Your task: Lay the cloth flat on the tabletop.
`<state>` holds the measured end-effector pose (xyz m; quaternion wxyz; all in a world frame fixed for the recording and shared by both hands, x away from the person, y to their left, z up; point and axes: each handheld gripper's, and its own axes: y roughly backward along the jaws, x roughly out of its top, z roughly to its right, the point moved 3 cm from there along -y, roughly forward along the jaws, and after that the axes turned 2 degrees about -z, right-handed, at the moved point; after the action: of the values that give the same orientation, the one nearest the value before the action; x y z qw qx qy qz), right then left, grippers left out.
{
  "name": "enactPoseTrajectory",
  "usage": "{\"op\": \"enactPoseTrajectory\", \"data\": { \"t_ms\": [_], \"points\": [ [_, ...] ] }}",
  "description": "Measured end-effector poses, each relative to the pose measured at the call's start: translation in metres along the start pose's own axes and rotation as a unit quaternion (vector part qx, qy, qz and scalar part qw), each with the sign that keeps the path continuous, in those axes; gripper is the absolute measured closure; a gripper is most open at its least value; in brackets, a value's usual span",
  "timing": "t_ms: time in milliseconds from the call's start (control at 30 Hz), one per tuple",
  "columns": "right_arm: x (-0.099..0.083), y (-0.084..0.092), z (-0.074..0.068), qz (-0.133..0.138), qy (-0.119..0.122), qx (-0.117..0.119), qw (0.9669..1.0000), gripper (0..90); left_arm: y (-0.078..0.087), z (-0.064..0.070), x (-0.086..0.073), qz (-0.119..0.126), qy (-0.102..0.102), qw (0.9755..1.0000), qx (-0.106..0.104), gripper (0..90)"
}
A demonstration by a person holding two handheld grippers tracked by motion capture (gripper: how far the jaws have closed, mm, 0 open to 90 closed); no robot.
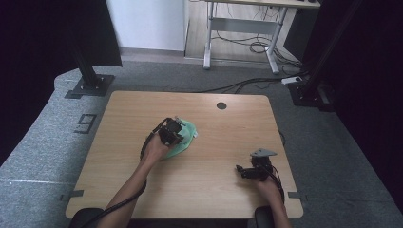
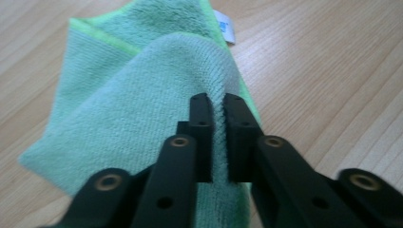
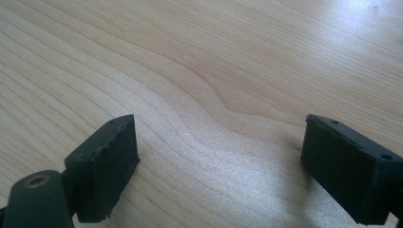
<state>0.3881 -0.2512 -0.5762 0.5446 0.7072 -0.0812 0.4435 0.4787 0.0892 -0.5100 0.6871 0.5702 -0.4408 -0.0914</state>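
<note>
Right gripper sits nearest the person, low on the right side of the wooden table, jaws spread wide with nothing between them; in the right gripper view there is bare wood grain between the pads, no cloth near. It points left across the table, well apart from the work.

Farther in, left of centre, the left gripper is clamped on the green cloth. In the left gripper view the jaws stand nearly together with a ridge of the towel pinched between the pads: a raised fold, not the whole thickness. The cloth lies folded over, its upper flap running away from the jaws toward the far edge, a brighter green hem and a white tag at the far end.

Key relation: the cloth's long axis runs roughly along the left gripper's pointing direction, so the left hand is the one placed to pull or fold it; the right would need to cross the table.
</note>
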Motion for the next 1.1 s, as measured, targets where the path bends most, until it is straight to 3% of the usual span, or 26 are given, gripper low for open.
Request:
{"op": "enactPoseTrajectory", "data": {
  "t_ms": [167,200,233,333,400,433,533,733,867,1100],
  "points": [
    [0.0,0.0,0.0,0.0,0.001,0.0,1.0,11.8,0.038,-0.014,0.003,0.056,0.018,0.9982,0.007,85.6],
    [0.0,0.0,0.0,0.0,0.001,0.0,1.0,11.8,0.038,-0.014,0.003,0.056,0.018,0.9982,0.007,85.5],
    [0.0,0.0,0.0,0.001,0.002,-0.001,1.0,11.8,0.047,-0.021,0.0,0.068,0.026,0.9972,0.014,85.4],
    [0.0,0.0,0.0,0.0,0.002,0.0,1.0,11.8,0.054,-0.034,-0.01,0.075,0.042,0.9959,0.026,85.2],
    [0.0,0.0,0.0,0.0,0.001,0.0,1.0,11.8,0.054,-0.039,-0.015,0.074,0.049,0.9956,0.029,85.1],
    [0.0,0.0,0.0,0.0,0.0,0.0,1.0,11.8,0.052,-0.047,-0.025,0.072,0.063,0.9949,0.032,84.9],
    [0.0,0.0,0.0,0.0,0.0,0.0,1.0,11.8,0.046,-0.058,-0.041,0.061,0.081,0.9941,0.038,84.6],
    [0.0,0.0,0.0,0.0,0.001,0.0,1.0,11.8,0.036,-0.072,-0.066,0.041,0.101,0.9929,0.048,81.4],
    [0.0,0.0,0.0,0.0,0.0,0.0,1.0,11.8,0.03,-0.078,-0.081,0.032,0.115,0.9917,0.048,76.3],
    [0.0,0.0,0.0,0.0,0.0,0.0,1.0,11.9,0.025,-0.091,-0.099,0.017,0.139,0.9884,0.058,59.4]
  ]
}}
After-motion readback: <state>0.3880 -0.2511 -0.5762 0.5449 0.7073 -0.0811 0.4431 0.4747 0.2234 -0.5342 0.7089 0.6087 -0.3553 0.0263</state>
